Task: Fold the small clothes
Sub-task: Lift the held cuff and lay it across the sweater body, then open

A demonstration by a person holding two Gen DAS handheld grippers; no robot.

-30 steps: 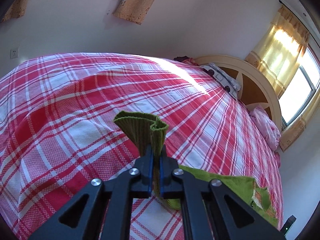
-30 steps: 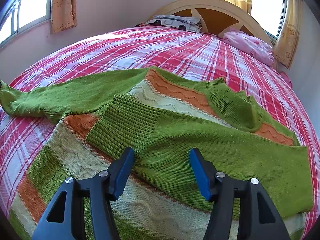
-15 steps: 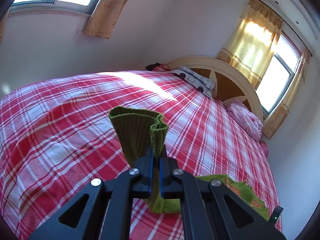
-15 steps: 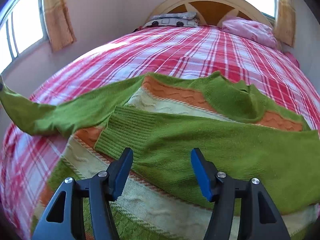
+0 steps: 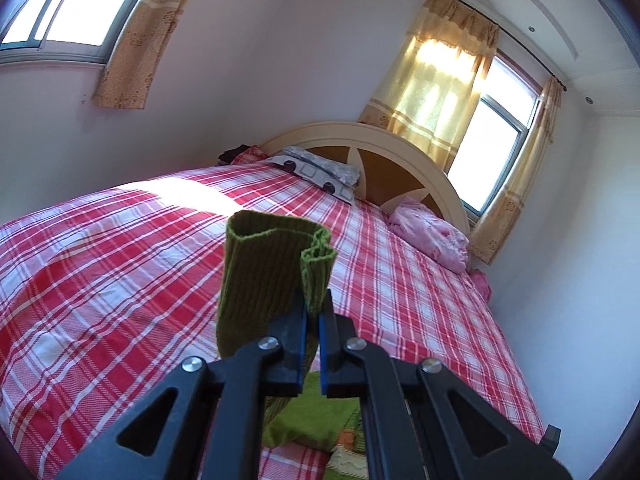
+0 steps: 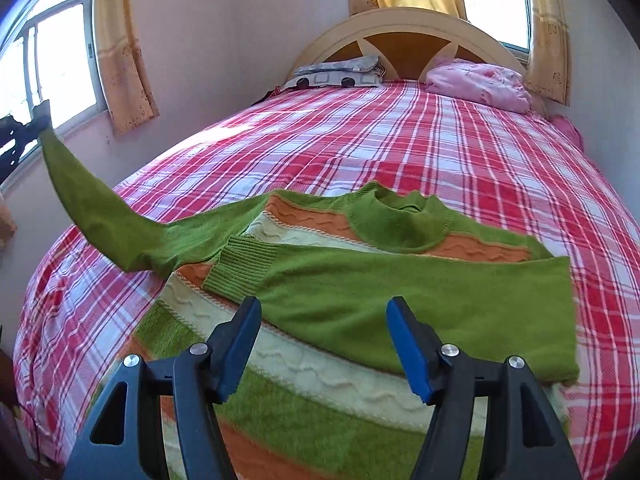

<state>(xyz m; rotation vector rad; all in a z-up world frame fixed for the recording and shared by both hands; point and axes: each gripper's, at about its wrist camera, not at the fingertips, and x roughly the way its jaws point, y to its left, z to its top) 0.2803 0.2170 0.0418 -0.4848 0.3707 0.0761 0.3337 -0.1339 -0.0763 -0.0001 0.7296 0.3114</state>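
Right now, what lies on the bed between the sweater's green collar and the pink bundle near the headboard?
Only bare red plaid bedsheet lies between the collar and the pink bundle; the right wrist view shows it.

Plaid bed — pink pillow

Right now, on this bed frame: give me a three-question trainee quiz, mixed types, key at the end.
1. True or false: the left gripper is clamped on the sweater's sleeve cuff.
2. The right gripper is: A) gripping the collar B) holding nothing, above the sweater C) on the pillow.
3. Fill in: the other sleeve lies folded across the sweater's ____.

Key: 1 true; 2 B; 3 chest.
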